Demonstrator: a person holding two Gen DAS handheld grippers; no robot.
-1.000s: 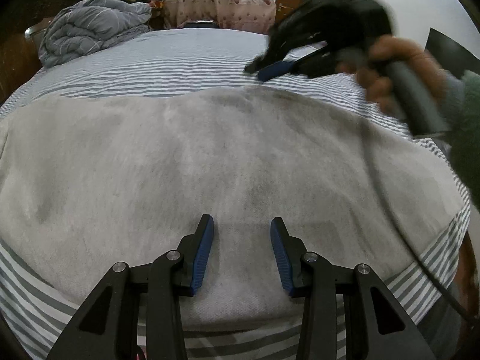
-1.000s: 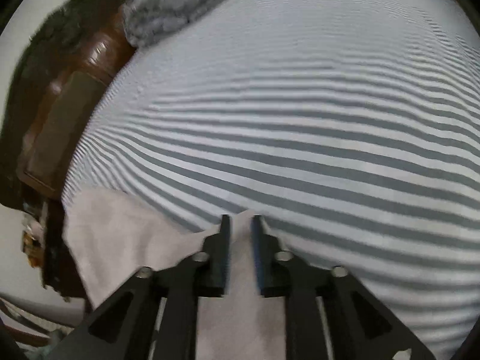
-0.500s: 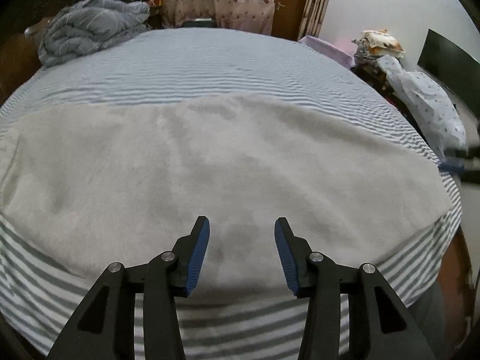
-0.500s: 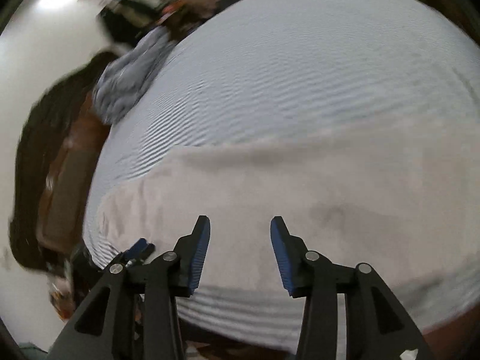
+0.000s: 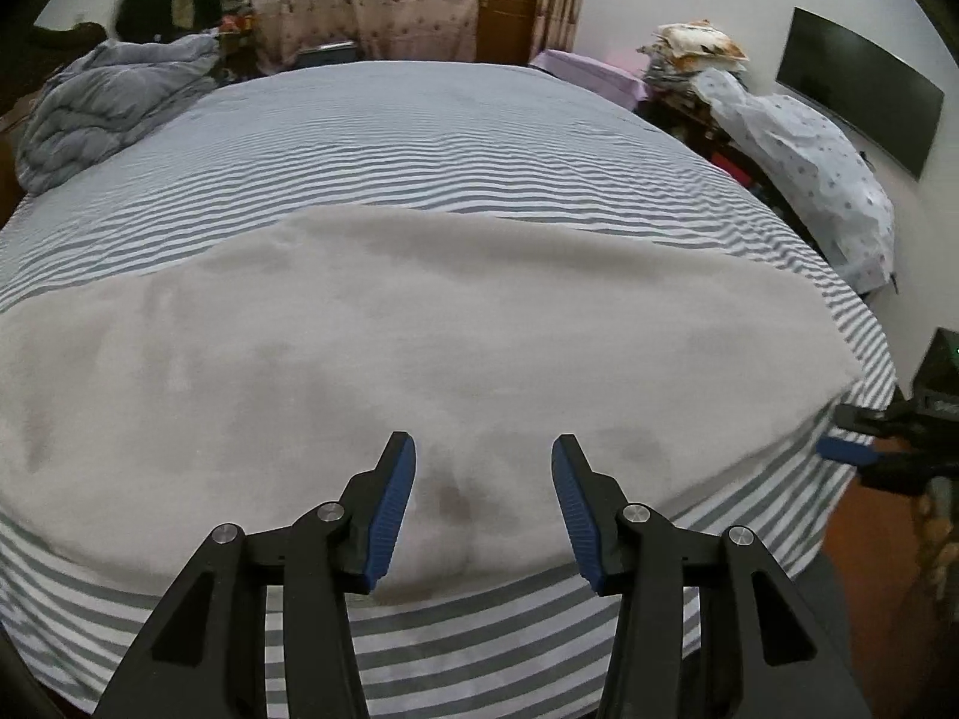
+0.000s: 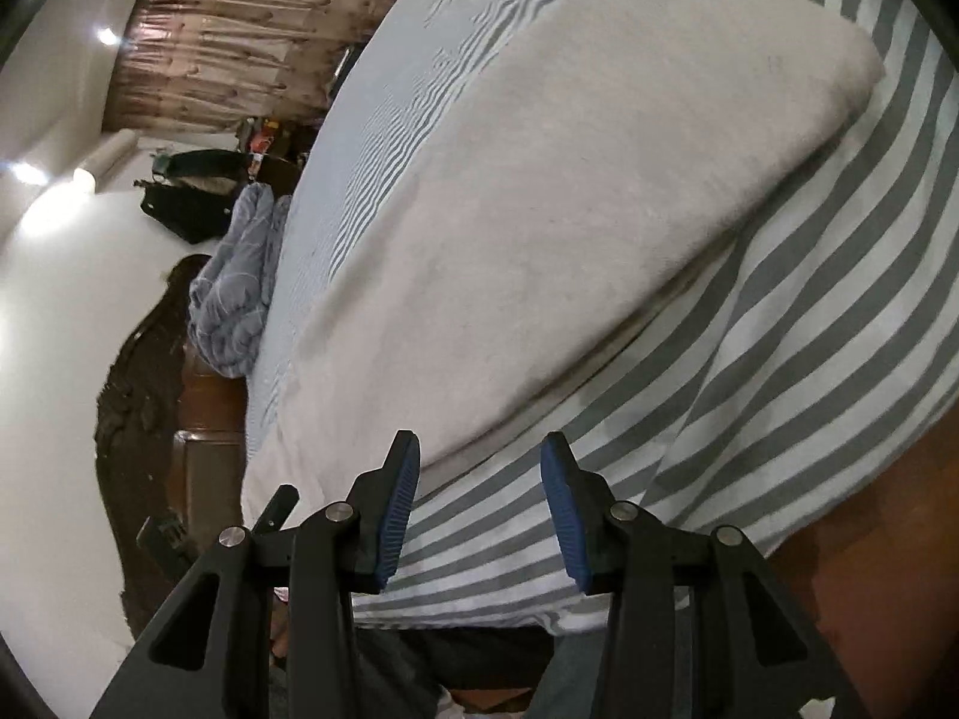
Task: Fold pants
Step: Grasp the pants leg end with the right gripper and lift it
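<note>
Left claw [image 5: 482, 500], black with blue ribbed pads: spread wide, holding nothing, poised low in the left wrist view over the near edge of the pale grey, soft fleece pants [image 5: 419, 335]. Presumably kept apart so as to be ready to pinch that near hem. Pants spread flat as one broad band across the middle of that frame, lying on the grey-and-white striped bed [image 5: 431, 138], close to the bed's near edge, probably so both ends stay within reach.

Right claw [image 6: 479, 506]: likewise parted and empty, set at the lower centre of the right wrist view, just off the long edge of the pants [image 6: 569, 227], over bare striped sheet. Seen also at the right edge of the left wrist view [image 5: 851, 452], beside the corner of the garment, likely lining up for a grasp there.

Further out: crumpled blue-grey duvet [image 5: 114, 102] at upper left, black wall screen [image 5: 857, 102] at upper right.
</note>
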